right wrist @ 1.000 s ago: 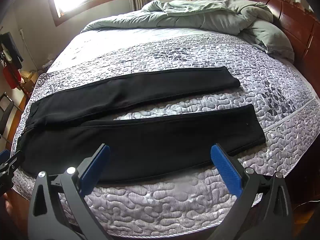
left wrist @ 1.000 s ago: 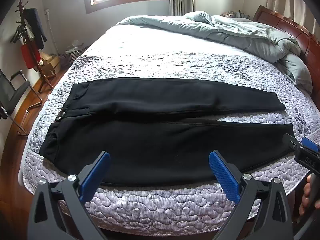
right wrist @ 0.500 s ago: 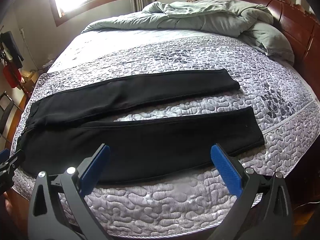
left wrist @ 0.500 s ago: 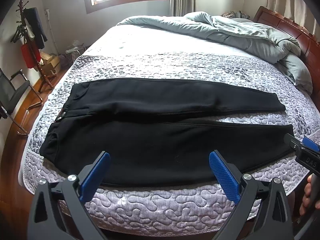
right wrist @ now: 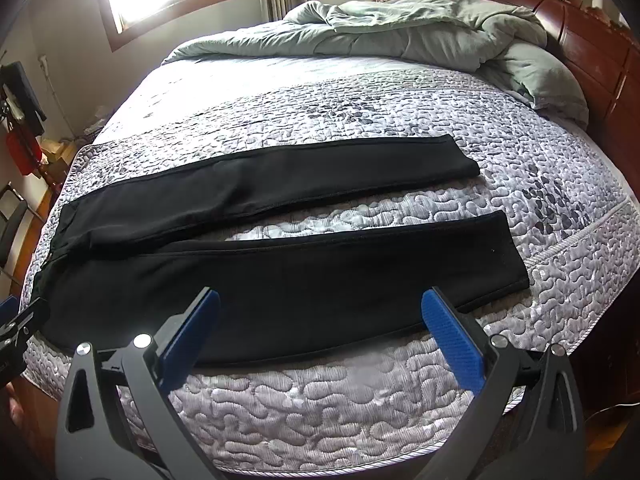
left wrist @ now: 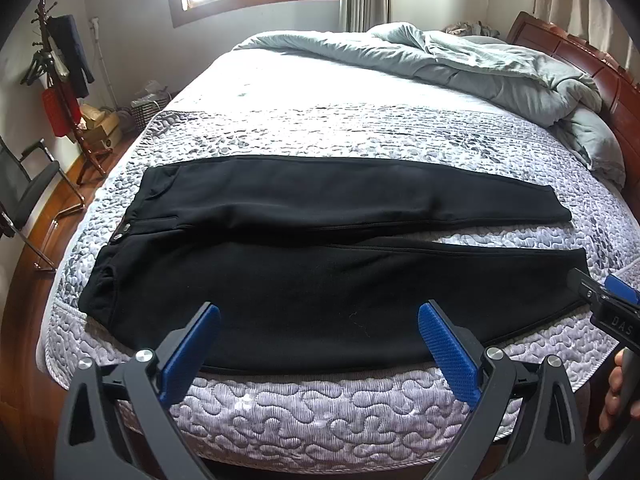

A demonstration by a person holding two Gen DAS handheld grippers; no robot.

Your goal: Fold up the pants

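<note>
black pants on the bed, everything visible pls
The black pants look like a soft, thick, matte fabric. They lie flat and unfolded across the grey quilted bedspread near its front edge, waistband to the left with two metal snaps, legs running right and splayed in a narrow V. The near leg is wider in view. Only the bedspread touches them; both hand-held grippers hover open short of them.

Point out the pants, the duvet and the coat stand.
pants (left wrist: 320, 292), left wrist view, near leg.
duvet (right wrist: 400, 24), right wrist view, rumpled middle.
coat stand (left wrist: 60, 80), left wrist view, hung clothes.
</note>
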